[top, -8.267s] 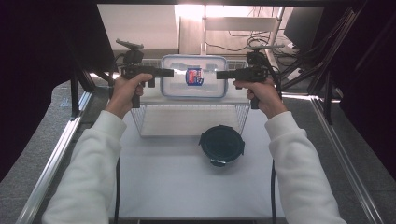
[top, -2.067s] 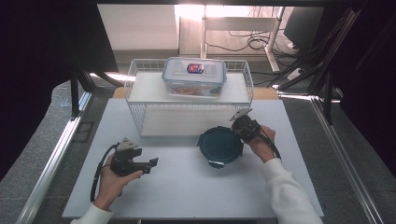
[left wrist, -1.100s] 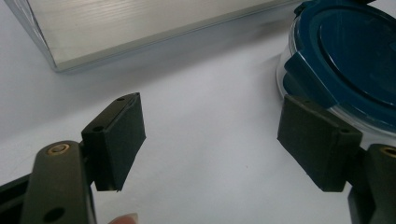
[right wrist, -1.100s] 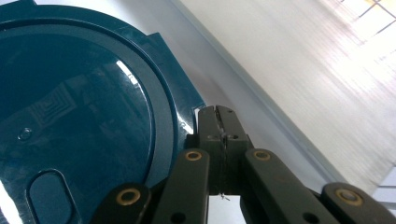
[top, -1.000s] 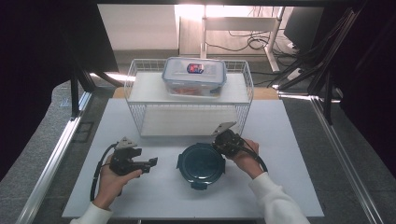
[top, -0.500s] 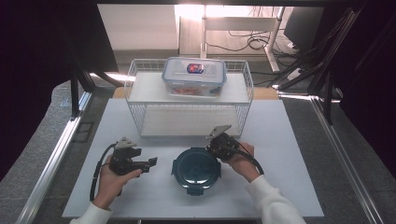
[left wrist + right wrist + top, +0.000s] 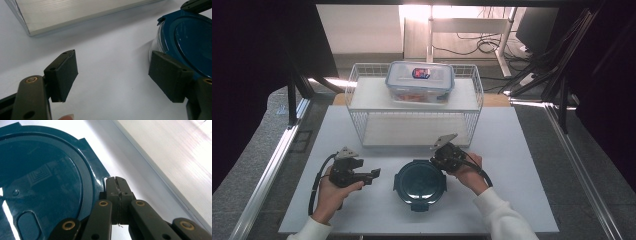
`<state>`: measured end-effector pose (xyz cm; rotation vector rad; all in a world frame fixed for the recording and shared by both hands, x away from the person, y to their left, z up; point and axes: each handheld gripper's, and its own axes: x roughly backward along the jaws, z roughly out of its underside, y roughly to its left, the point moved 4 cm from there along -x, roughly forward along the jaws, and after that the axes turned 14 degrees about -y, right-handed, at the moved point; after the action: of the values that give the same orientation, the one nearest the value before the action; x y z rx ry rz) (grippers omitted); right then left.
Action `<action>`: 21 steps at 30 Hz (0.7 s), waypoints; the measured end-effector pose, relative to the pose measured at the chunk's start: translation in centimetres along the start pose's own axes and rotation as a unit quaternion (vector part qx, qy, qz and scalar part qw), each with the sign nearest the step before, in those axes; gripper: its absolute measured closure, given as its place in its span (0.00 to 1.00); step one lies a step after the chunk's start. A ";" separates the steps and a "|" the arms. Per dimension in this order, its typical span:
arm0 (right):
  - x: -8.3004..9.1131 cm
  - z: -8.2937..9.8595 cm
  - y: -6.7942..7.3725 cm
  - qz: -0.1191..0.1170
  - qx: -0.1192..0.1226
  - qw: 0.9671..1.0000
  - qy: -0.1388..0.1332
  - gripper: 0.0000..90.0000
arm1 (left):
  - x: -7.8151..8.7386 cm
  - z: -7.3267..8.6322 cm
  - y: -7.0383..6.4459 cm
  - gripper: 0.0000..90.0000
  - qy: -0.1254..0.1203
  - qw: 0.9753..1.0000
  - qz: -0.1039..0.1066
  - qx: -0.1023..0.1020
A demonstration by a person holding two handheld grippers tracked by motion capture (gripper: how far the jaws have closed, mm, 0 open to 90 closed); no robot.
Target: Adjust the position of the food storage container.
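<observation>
A round container with a dark teal lid [image 7: 419, 182] sits on the white table [image 7: 522, 165], in front of the wire rack. My right gripper [image 7: 436, 162] is shut, its tips against the lid's far right rim beside a latch tab. In the right gripper view the shut tips [image 7: 116, 181] meet with nothing visible between them, touching the lid [image 7: 42, 182]. My left gripper [image 7: 374, 174] rests low to the left of the container, open and apart from it. In the left gripper view its jaws [image 7: 112, 75] stand wide apart over bare table, the lid [image 7: 190, 37] behind the right jaw.
A white wire rack [image 7: 362, 95] stands at the back of the table. On top of it sits a clear rectangular box with a blue-rimmed lid [image 7: 419, 82]. The rack's base bar [image 7: 75, 12] lies ahead of the left gripper. Metal rails run along both table sides.
The round container has slid left and toward the person, with my shut right gripper moving along at its rim. The left gripper has stayed put and open.
</observation>
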<state>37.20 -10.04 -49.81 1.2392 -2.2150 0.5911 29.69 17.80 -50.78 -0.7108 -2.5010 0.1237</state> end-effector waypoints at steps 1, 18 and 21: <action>0.2 0.0 -0.2 0.010 -0.005 1.000 -0.003 0.99 | 0.0 0.0 0.0 0.25 0.000 1.000 0.000 0.000; 8.3 2.9 -0.3 0.021 -0.190 0.972 -0.137 0.41 | 0.4 -0.2 -0.7 0.25 -0.012 1.000 -0.001 0.010; 8.6 3.4 0.0 0.017 -0.194 0.971 -0.137 0.36 | 0.7 -0.3 -1.1 0.25 -0.017 1.000 0.000 0.014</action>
<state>32.64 -17.59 -46.90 1.1285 -2.4277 -0.0136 28.80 17.23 -49.97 -0.7018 -2.5274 0.1714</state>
